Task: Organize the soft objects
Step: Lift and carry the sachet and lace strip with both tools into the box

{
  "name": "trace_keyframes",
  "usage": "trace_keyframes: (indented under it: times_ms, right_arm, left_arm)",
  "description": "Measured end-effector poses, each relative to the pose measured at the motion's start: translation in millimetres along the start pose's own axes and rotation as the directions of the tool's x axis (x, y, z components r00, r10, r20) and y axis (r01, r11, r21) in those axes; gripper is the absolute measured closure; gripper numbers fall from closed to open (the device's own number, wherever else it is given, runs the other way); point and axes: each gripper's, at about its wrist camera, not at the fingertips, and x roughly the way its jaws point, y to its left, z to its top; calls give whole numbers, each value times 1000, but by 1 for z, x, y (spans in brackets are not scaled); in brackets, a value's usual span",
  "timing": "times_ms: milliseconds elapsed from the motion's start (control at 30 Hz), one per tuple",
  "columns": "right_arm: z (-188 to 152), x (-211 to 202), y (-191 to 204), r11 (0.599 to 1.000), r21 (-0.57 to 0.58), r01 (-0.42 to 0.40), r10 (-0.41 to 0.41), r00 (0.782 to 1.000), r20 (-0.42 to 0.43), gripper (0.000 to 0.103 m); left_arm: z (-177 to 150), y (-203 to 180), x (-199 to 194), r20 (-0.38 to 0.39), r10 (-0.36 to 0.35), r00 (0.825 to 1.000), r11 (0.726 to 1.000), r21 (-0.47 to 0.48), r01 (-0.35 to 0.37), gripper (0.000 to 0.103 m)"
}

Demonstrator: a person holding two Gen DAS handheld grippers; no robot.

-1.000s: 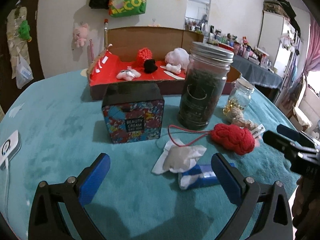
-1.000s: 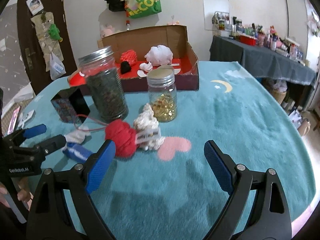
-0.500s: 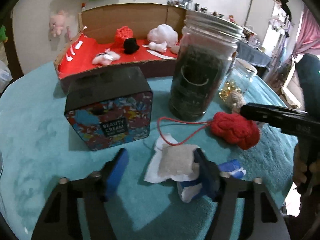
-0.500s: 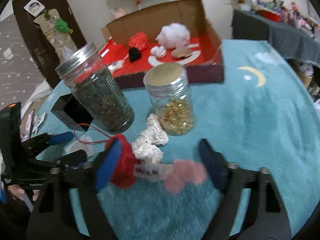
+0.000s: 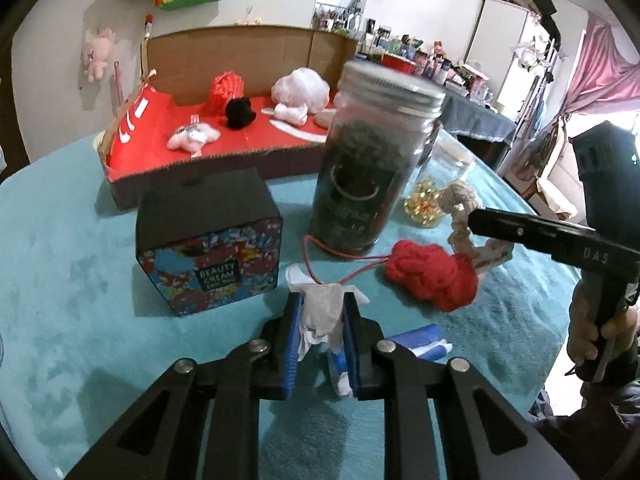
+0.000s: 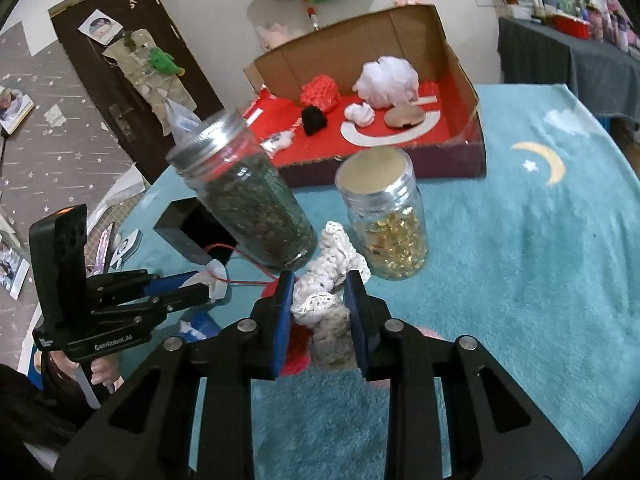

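Left gripper (image 5: 320, 320) has just closed on the white pouch (image 5: 322, 308); right gripper (image 6: 320, 304) has just closed on the cream crochet piece (image 6: 332, 276) (mid-tabletop, beside jars). Tabletop (image 6: 520, 280) rightward lies open.

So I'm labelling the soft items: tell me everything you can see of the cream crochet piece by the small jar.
The cream crochet piece is a knobbly, rope-like strip of off-white yarn, bunched and twisted. Its upper end rises in front of the small jar; its middle is pinched between the blue pads of the right gripper, whose jaws have just been closing. A printed tag hangs from it, beside the red crochet ball.
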Motion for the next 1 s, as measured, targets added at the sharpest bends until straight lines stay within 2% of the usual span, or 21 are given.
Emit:
trace_keyframes:
  times_ms: [233, 467, 767, 1000]
  right_arm:
    - [-1, -7, 13, 999, -41, 8, -7, 1000, 19, 78]
    - [-3, -9, 15, 999, -38, -3, 4, 1000, 21, 78]
    - [2, -22, 23, 998, -57, -20, 24, 998, 58, 78]
    - [3, -24, 25, 998, -52, -35, 38, 998, 58, 78]
  left_arm:
    - [4, -3, -5, 17, -4, 1000, 1000, 15, 3, 83]
    - [4, -2, -9, 25, -10, 1000, 1000, 7, 10, 83]
    - [11, -5, -27, 77, -21, 997, 999, 26, 19, 83]
    - [13, -5, -30, 81, -17, 997, 1000, 24, 16, 83]
